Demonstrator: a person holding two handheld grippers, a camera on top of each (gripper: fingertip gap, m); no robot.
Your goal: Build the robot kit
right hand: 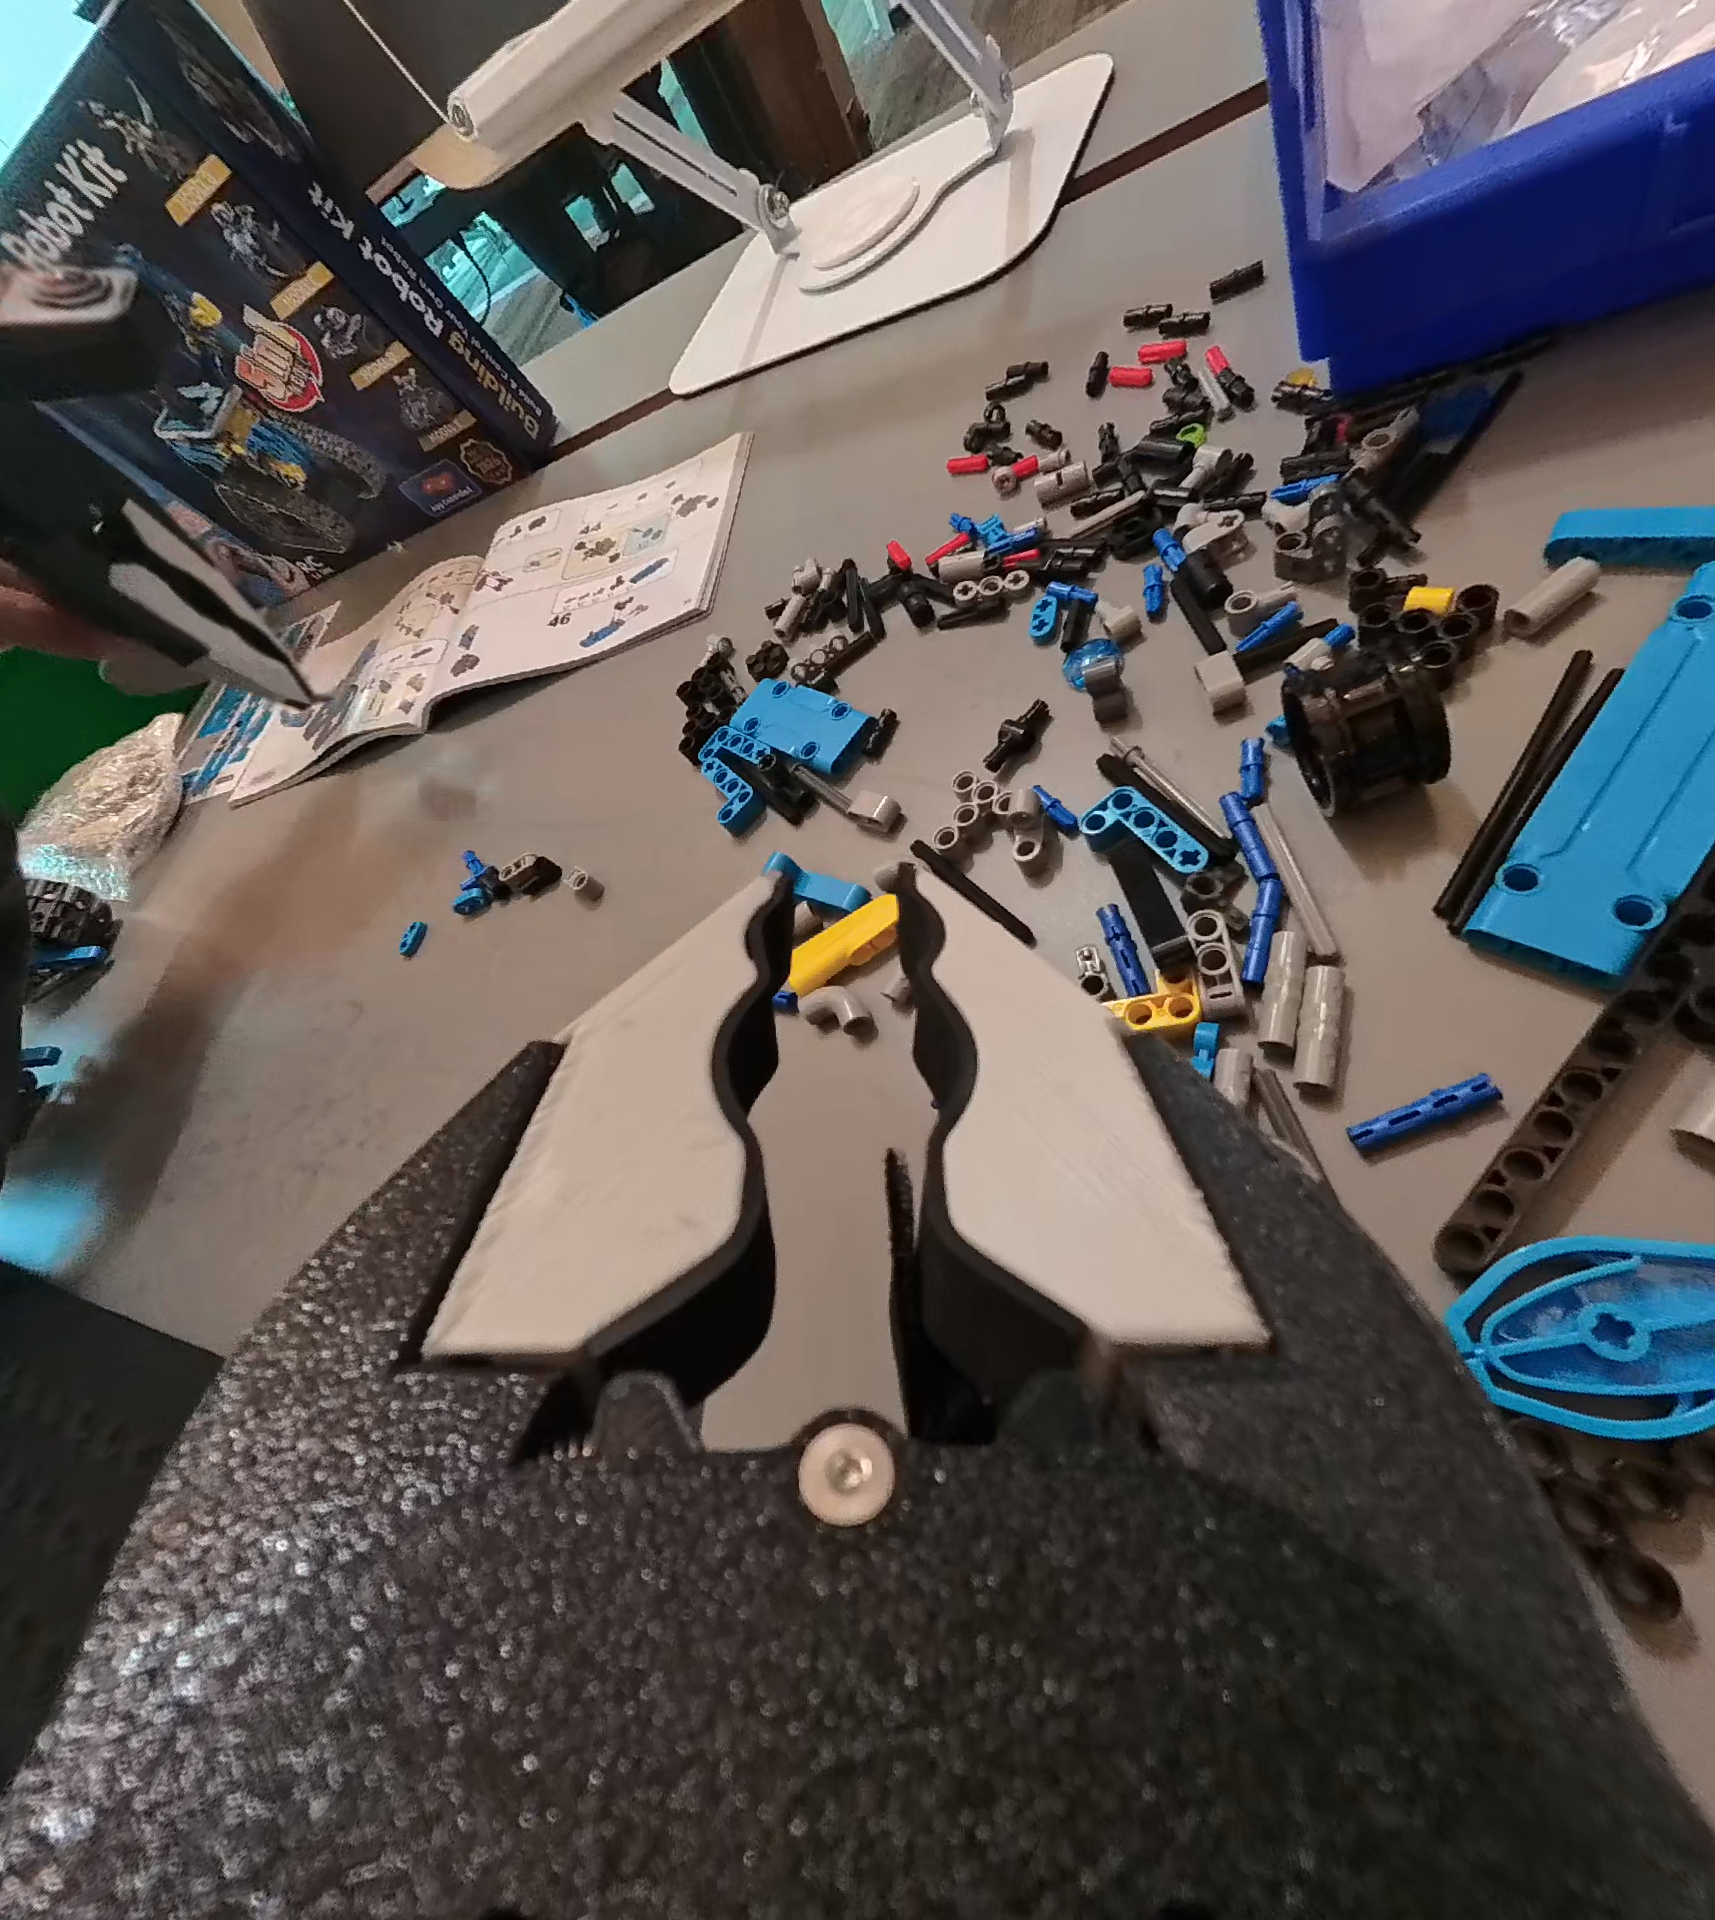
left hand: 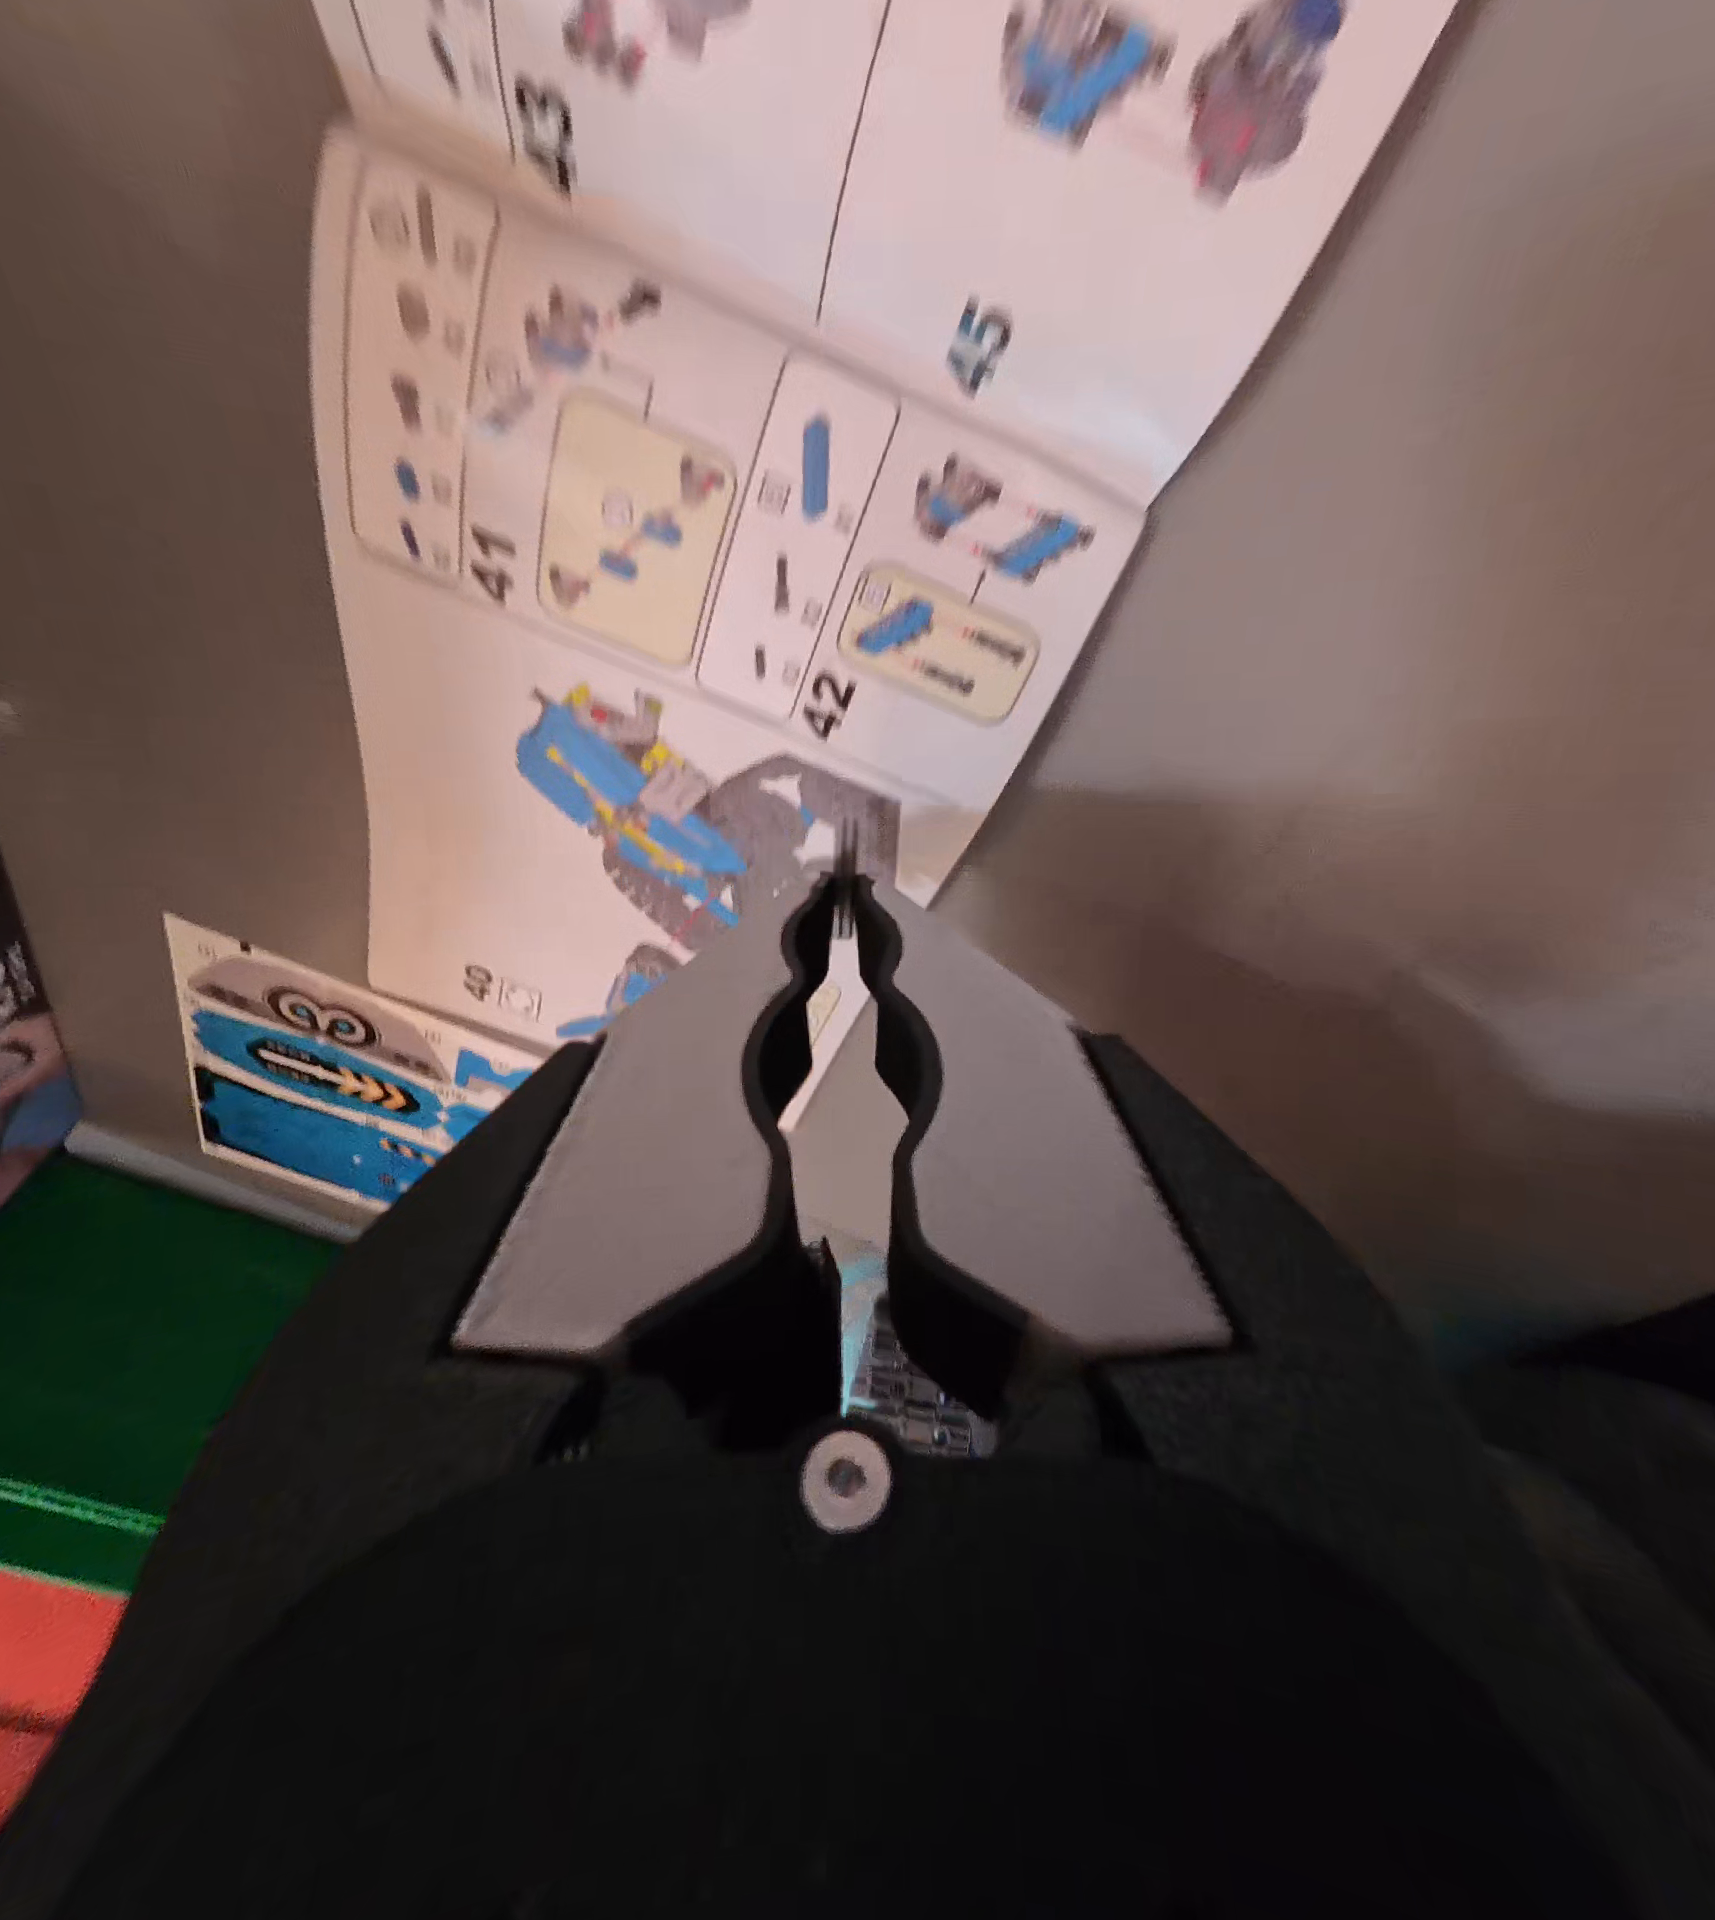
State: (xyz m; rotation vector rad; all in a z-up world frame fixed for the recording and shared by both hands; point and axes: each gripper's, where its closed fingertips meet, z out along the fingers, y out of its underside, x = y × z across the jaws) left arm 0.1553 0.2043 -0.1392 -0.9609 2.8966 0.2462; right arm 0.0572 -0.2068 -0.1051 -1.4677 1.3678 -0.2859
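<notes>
Left tool on the instruction booklet, right tool over loose parts

My left tool (left hand: 840, 891) is clenched on the instruction booklet's (left hand: 687, 582) page edge; my right tool (right hand: 840, 883) hangs released above a yellow beam (right hand: 845, 940) on the grey worktop (right hand: 333, 1039).

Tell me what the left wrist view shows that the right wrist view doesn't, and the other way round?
Only the left wrist view shows the left gripper close up, fingertips nearly together above the booklet page, and a sticker sheet beside it. Only the right wrist view shows the right gripper open above a yellow piece, scattered building parts, a blue bin, a white stand and the kit box. Both show the open instruction booklet on the grey table.
</notes>
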